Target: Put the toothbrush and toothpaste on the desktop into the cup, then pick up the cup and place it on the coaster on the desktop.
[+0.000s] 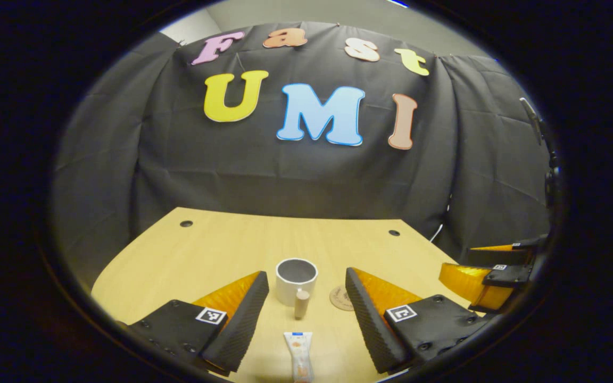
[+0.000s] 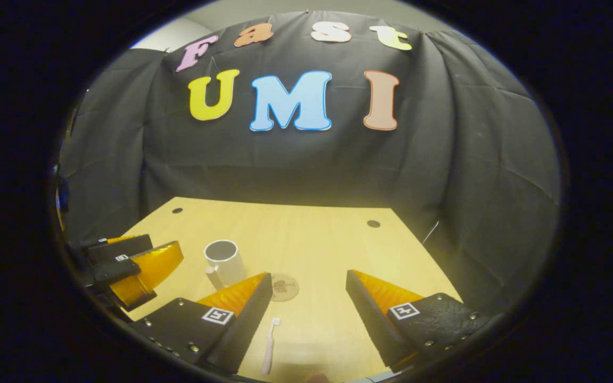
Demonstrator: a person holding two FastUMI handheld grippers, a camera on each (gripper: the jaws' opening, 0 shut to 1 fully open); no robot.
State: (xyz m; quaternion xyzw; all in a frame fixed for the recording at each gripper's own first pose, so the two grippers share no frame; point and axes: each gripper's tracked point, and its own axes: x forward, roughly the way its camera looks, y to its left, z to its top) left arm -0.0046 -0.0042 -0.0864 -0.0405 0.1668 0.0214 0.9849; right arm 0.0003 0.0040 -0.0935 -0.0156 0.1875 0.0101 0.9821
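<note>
We are holding both grippers low over the near edge of the wooden desktop (image 1: 221, 250), each with its fingers spread wide and gripping nothing.

Left gripper view: closest to us, the toothpaste tube (image 1: 300, 355) is lying flat between the fingers of the left gripper (image 1: 306, 314), cap end pointing away toward the cup. Just past it a small tan cylindrical thing (image 1: 301, 303) is standing in front of the white cup (image 1: 296, 281); we cannot tell whether it is touching the cup. The cup is standing upright, interior dark, and we are seeing nothing inside it. The round coaster (image 1: 341, 298) is lying just right of the cup, partly hidden by the right-hand finger. The other gripper is showing at the far right edge.

Right gripper view: the white toothbrush (image 2: 270, 346) is lying flat on the desktop between the fingers of the right gripper (image 2: 309, 308), head pointing away. Beyond it the coaster (image 2: 285, 287) is lying bare, with the cup (image 2: 224, 261) to its left. The left gripper (image 2: 141, 266) is hovering at the left edge, near the cup.
</note>
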